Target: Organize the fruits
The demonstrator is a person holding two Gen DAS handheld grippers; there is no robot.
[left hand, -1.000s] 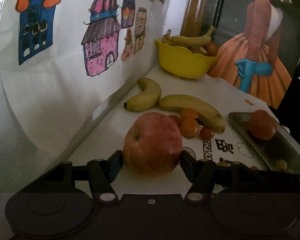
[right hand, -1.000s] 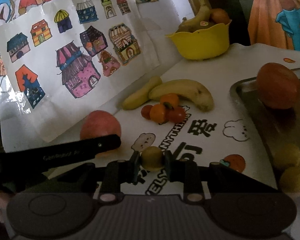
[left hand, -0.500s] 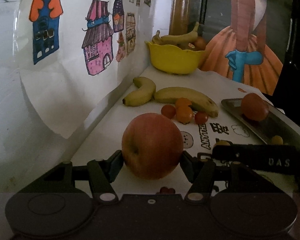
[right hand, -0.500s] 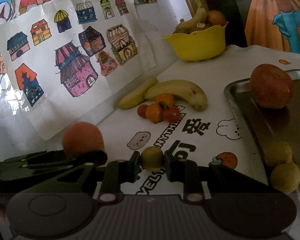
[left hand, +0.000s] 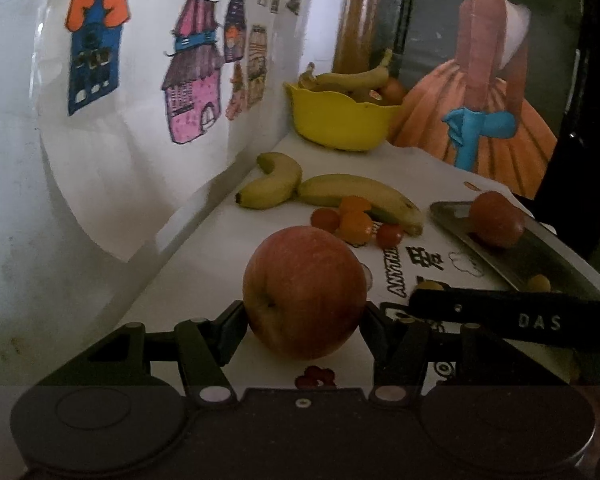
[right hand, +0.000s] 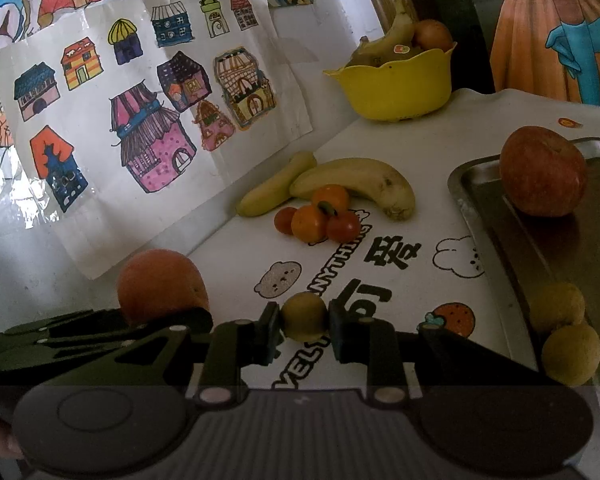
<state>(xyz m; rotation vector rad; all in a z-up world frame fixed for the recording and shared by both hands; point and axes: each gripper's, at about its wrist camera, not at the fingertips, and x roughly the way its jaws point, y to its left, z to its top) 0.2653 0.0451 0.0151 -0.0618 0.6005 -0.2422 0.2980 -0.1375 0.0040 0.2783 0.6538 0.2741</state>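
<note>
My left gripper (left hand: 304, 316) is shut on a red apple (left hand: 305, 292) and holds it above the white table; the apple also shows in the right wrist view (right hand: 160, 286). My right gripper (right hand: 304, 326) is shut on a small yellow-green round fruit (right hand: 303, 316), just left of the metal tray (right hand: 484, 200). On the tray lie a second red apple (right hand: 542, 172) and two small yellow fruits (right hand: 556, 308). Two bananas (right hand: 356, 184) and several cherry tomatoes (right hand: 320, 216) lie mid-table.
A yellow bowl (right hand: 396, 84) with bananas and an orange fruit stands at the back by the wall. Drawings of houses (right hand: 152, 136) hang on the wall to the left. A poster of a figure in an orange dress (left hand: 484, 120) stands behind the table.
My left gripper has lifted the red apple off the table and drawn back. My right gripper with the small fruit has shifted slightly; its finger now shows in the left view.
</note>
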